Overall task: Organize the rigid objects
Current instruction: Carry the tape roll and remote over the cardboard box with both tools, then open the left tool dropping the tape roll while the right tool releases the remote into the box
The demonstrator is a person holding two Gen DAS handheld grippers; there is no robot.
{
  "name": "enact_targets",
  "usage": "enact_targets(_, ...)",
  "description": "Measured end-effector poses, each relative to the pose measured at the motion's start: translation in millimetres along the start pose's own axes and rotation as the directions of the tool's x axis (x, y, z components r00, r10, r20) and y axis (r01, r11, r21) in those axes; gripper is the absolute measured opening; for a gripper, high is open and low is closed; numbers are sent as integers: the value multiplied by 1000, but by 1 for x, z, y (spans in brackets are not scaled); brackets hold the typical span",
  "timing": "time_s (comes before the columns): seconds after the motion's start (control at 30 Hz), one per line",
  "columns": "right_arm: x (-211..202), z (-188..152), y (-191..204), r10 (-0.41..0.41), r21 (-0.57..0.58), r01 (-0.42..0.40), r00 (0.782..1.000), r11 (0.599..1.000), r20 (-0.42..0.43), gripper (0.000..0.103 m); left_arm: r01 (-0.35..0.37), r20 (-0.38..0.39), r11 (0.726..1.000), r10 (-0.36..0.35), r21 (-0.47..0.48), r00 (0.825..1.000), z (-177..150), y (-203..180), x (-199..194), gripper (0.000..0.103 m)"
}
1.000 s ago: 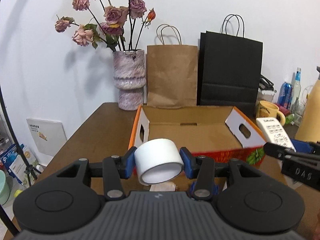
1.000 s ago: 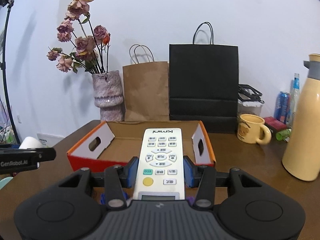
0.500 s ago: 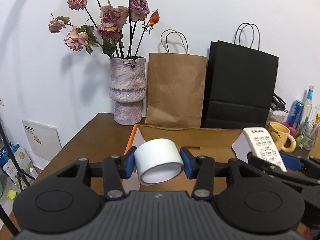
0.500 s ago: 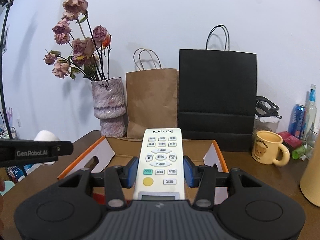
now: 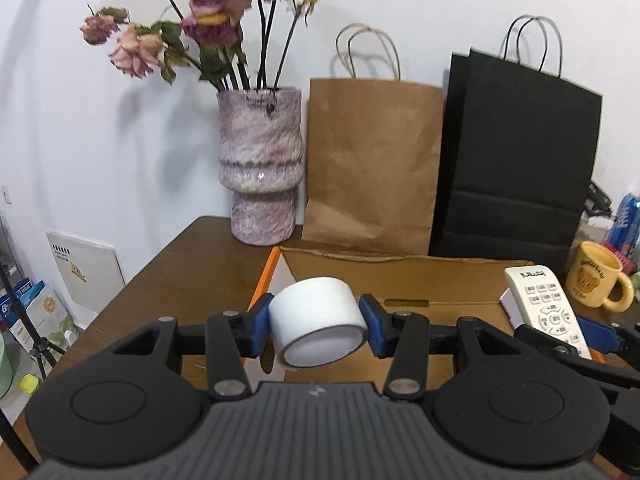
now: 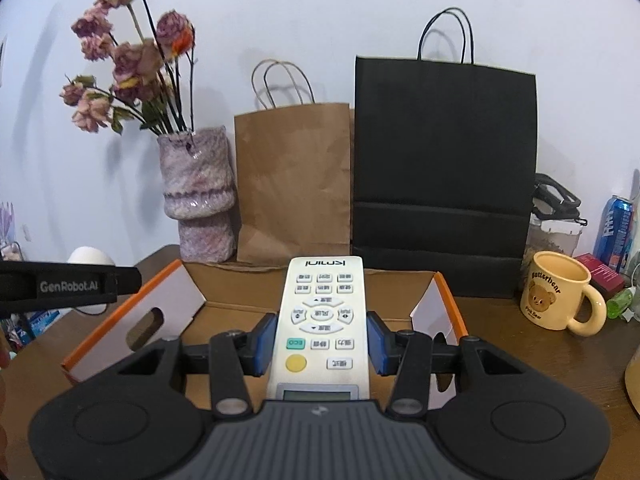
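Observation:
My left gripper (image 5: 316, 328) is shut on a white tape roll (image 5: 318, 326), held above the near left part of an open cardboard box (image 5: 400, 272) with orange edges. My right gripper (image 6: 322, 340) is shut on a white remote control (image 6: 324, 320), its buttons facing up, over the same box (image 6: 224, 284). In the left wrist view the remote (image 5: 548, 308) and the right gripper's blue pad (image 5: 596, 334) show at the right. In the right wrist view the left gripper's black finger (image 6: 68, 286) and the tape roll (image 6: 90, 258) show at the left.
A purple vase (image 5: 260, 168) of dried roses, a brown paper bag (image 5: 372, 160) and a black paper bag (image 5: 516, 152) stand behind the box against the wall. A yellow bear mug (image 6: 558, 298), a blue can (image 6: 616, 226) and a cream flask edge (image 6: 634, 376) are on the right.
Both grippers have moved forward toward the box and wall, each still holding its object. The vase, bags and mug look larger and closer; the box's inside is now under the fingers.

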State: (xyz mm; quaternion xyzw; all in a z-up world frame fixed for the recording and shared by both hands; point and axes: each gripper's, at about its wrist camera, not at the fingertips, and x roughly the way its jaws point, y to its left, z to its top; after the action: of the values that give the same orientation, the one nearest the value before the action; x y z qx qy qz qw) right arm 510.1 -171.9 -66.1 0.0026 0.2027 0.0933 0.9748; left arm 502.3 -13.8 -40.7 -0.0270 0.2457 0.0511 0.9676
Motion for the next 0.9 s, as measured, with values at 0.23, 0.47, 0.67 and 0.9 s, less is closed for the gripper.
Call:
enact_targets(0.23,24,-8,-5,-6,0,6,999,1000,-36,46,-9,-17,1000,9,10,1000,-3,4,25,48)
enact_targets(0.47,31,-14,-6,-25,-3,25,999,1000,-48,46,-14,-24,999,15,49,1000,-7,-2,36,48)
enact_targets(0.67,33,-12,-9,-57,0,58,997,998,-59,75,-33,16,997,32,70,999,-9,-7,29,103)
enact_targets(0.9,26,-10,-16,-107,13,107,994,994,-14,103,-38,53,996,34,79,998,-7,-11,21,103)
